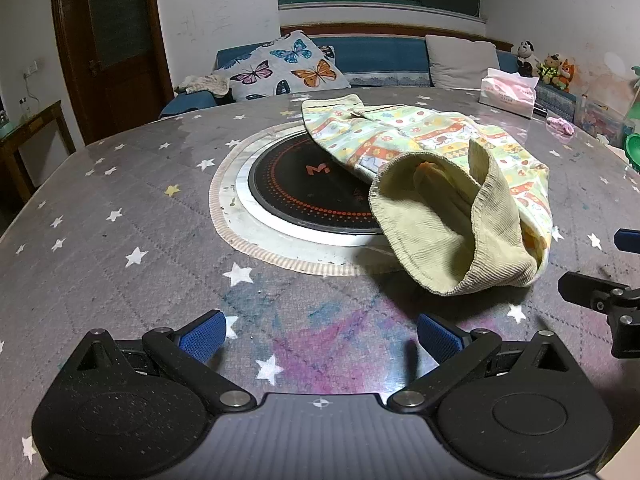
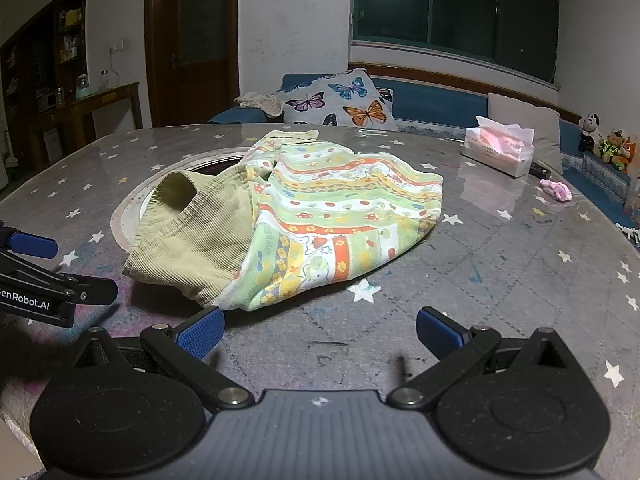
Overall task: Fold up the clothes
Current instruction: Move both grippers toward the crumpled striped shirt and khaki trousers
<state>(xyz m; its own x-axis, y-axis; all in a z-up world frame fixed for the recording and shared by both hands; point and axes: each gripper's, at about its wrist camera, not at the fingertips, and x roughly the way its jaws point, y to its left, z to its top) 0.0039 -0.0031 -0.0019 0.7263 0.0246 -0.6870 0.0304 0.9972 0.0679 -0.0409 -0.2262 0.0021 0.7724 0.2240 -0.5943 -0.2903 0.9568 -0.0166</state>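
Lying crumpled on the table [image 1: 100,208] is a pair of child's patterned pants [image 1: 432,148], with its ribbed yellow-green waistband [image 1: 440,236] gaping toward the cameras and its far part draping over the black round cooktop [image 1: 296,184] set into the table's middle. The left tool [image 1: 320,336] is hovering low over the star-printed tablecloth with its blue-padded jaws spread wide and nothing between them; the waistband is sitting ahead of it and off to its right, near but apart. The right tool [image 2: 320,332] is likewise standing wide open and holding nothing, and in its view the pants [image 2: 304,216] are lying just ahead, the near hem of the garment almost reaching its left pad [image 2: 202,336]. Each tool is showing at the edge of the other's view, the two flanking the waistband end. A tissue box [image 2: 500,150] is resting farther back on the right.
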